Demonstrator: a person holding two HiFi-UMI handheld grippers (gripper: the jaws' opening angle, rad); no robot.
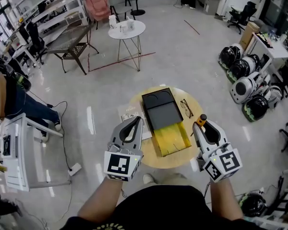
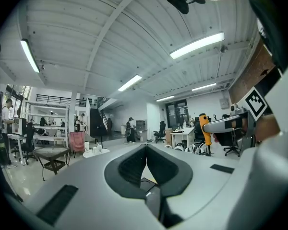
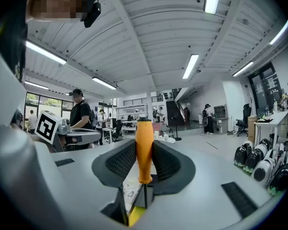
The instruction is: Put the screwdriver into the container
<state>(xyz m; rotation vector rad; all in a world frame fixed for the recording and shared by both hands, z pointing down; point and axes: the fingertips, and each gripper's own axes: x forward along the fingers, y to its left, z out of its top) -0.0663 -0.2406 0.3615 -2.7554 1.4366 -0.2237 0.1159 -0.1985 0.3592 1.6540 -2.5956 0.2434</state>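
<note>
A screwdriver [image 3: 144,150] with an orange handle stands upright between the pads of my right gripper [image 3: 144,172], which is shut on it, its thin shaft pointing down. In the head view the right gripper [image 1: 200,124] hangs at the right rim of a round wooden table [image 1: 192,99], with the screwdriver's handle [image 1: 201,119] poking out. On that table lies a black container [image 1: 159,110] with a yellow tray [image 1: 172,138] at its near end. My left gripper [image 1: 136,120] hovers over the table's left side. Its jaws meet at the tips with nothing between them [image 2: 146,147].
Spectacles [image 1: 186,108] lie right of the container and a printed sheet [image 1: 129,114] lies left of it. A white side table [image 1: 126,30] stands farther off. Round robots [image 1: 245,75] line the right. A white desk [image 1: 19,152] and a seated person are at the left.
</note>
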